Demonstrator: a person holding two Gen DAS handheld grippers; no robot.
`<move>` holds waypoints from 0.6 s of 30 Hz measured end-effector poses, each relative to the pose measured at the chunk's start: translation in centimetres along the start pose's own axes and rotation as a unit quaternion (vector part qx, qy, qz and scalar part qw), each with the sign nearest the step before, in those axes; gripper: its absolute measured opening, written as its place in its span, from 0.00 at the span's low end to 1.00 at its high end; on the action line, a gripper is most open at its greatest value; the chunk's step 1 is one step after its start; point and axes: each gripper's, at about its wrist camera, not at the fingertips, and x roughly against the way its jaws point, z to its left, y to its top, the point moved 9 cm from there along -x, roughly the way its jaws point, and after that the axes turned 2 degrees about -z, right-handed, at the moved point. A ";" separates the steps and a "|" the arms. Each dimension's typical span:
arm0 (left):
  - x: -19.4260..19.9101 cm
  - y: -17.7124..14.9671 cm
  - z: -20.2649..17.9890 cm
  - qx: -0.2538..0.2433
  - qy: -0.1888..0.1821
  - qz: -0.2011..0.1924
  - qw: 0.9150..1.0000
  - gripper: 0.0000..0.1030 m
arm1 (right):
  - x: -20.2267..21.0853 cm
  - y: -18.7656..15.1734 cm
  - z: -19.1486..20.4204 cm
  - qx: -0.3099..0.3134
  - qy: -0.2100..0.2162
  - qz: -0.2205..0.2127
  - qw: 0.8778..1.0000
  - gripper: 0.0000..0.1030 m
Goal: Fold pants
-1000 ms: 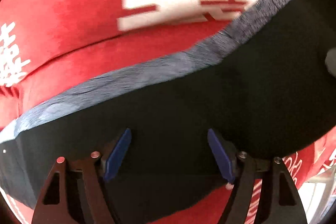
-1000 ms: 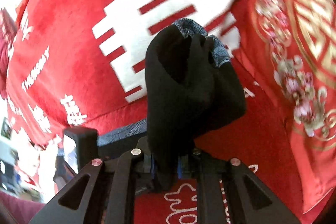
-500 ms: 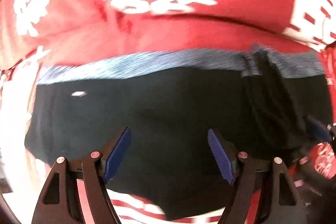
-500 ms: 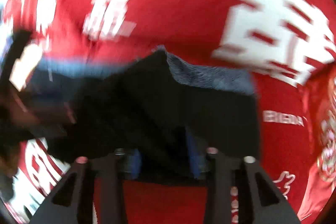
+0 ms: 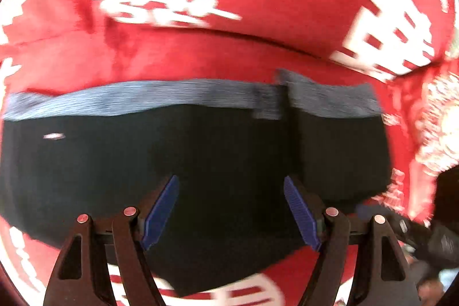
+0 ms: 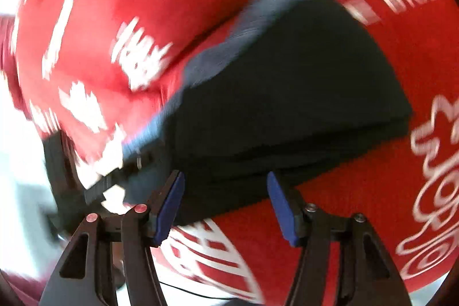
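Pants (image 5: 200, 162) lie folded over on red blanket (image 5: 229, 53). Left gripper (image 5: 231, 215) fingers wide, empty; right gripper (image 6: 226, 208) fingers opening, nothing pinched. Further folds likely remain.

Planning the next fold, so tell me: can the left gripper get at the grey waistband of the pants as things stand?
Probably yes. The left gripper hangs open above the black pants, and the waistband lies exposed on the red cloth just beyond, nothing covering it.

Motion-blurred white lettering (image 6: 140, 62)
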 end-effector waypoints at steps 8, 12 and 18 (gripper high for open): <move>-4.0 -0.3 -2.6 0.011 -0.037 0.060 0.997 0.75 | -0.8 0.8 -0.7 -0.076 0.071 -0.012 0.995 0.62; -4.4 -0.5 -3.8 0.016 -0.042 0.057 0.997 0.69 | -2.5 1.6 -2.0 -0.141 0.109 -0.008 0.984 0.61; -1.8 -0.4 -5.4 -0.005 -0.053 0.028 0.998 0.44 | -2.4 1.6 -0.9 -0.142 0.130 -0.003 0.981 0.05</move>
